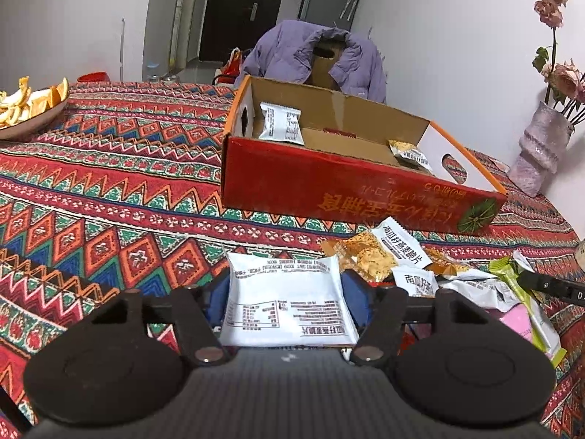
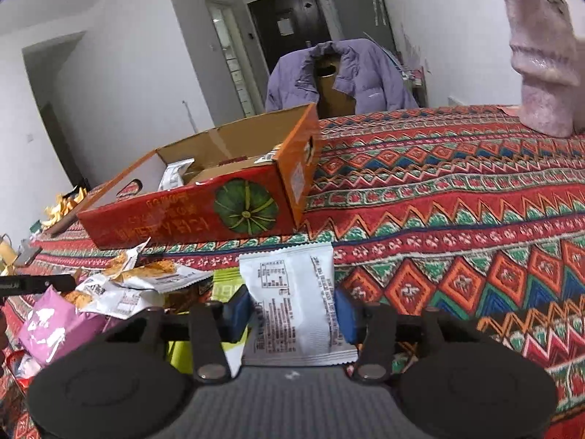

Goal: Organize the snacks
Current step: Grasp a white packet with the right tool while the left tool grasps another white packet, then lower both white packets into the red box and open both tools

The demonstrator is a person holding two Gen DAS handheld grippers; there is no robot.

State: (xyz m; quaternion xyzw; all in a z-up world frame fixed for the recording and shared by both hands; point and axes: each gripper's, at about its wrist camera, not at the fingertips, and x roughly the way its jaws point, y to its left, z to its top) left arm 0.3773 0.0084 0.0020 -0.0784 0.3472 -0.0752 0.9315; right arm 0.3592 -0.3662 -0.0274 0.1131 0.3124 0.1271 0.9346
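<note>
The left gripper has its jaws closed to the width of a white snack packet, the blue pads pressing its two side edges; the packet lies flat between them, printed back up, above the patterned tabletop. The right gripper likewise has its jaws drawn in on a second white packet, gripped at both sides with its serrated far edge pointing toward the box.

The red cardboard box sits on the tabletop just beyond both grippers, open at the top. Inside it, one white packet leans against the far-left corner and a clear-fronted cracker packet lies at the right end.

Between the grippers, near the box's front wall, a loose heap of snacks rests on the cloth: cracker packets, a green wrapper, and a pink packet. A plate of orange peels stands far left; a pale vase stands far right.
</note>
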